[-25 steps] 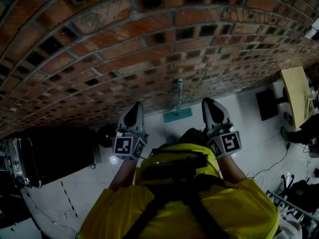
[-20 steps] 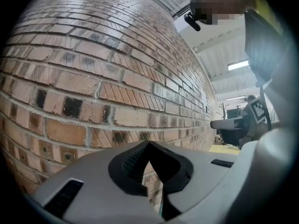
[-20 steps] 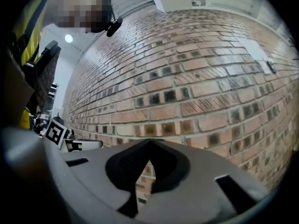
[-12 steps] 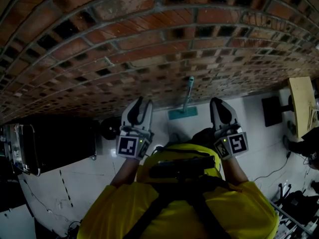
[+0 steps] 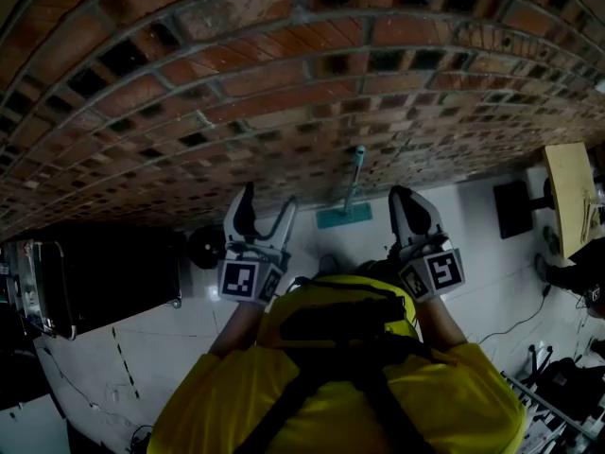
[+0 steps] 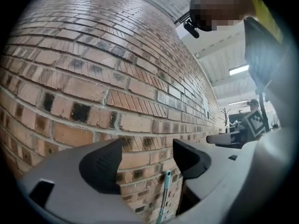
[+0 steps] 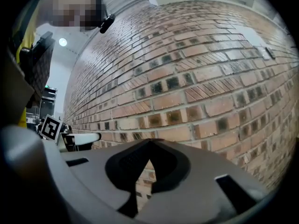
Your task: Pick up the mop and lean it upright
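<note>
The mop (image 5: 354, 183) stands upright against the brick wall (image 5: 284, 83), its teal head (image 5: 343, 218) on the floor. It shows between both grippers in the head view, farther off, and neither touches it. My left gripper (image 5: 267, 203) is open; its jaws have just been opening and hold nothing. In the left gripper view the teal handle (image 6: 164, 197) shows low between the spread jaws of my left gripper (image 6: 147, 155), beyond them at the wall. My right gripper (image 5: 402, 199) is shut and empty, and the right gripper view shows my right gripper (image 7: 150, 143) facing the bricks.
A dark case (image 5: 95, 287) stands on the floor at the left beside a round black object (image 5: 203, 246). At the right are a wooden table (image 5: 575, 192), a black box (image 5: 510, 201) and cables (image 5: 529, 310). The brick wall is close ahead.
The left gripper's jaws have spread from shut to wide open. The right gripper stays shut. The mop keeps leaning against the wall.
</note>
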### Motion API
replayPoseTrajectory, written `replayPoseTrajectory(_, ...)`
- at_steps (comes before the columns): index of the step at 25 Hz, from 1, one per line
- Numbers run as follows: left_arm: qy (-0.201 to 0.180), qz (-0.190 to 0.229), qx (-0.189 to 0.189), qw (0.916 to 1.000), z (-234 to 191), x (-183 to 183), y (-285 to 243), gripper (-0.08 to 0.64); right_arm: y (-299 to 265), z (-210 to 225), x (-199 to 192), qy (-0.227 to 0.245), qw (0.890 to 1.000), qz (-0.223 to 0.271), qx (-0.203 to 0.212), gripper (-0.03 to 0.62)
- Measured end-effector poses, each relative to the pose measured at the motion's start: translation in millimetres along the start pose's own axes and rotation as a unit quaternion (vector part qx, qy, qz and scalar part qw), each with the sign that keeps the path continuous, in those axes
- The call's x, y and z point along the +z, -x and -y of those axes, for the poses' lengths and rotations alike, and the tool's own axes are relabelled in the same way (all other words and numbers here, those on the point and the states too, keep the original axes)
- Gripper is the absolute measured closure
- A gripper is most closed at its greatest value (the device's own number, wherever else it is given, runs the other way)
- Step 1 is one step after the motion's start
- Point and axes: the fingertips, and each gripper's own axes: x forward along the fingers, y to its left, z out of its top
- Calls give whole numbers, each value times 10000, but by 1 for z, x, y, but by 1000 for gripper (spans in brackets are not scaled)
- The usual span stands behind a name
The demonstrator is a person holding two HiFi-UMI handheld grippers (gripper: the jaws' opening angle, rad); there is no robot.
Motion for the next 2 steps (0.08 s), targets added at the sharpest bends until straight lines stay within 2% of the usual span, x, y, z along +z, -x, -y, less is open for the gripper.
replayPoseTrajectory(2,75,-8,-33,10000,1,-1,0,307,0,-1,-1,8,10000,-3,0,588)
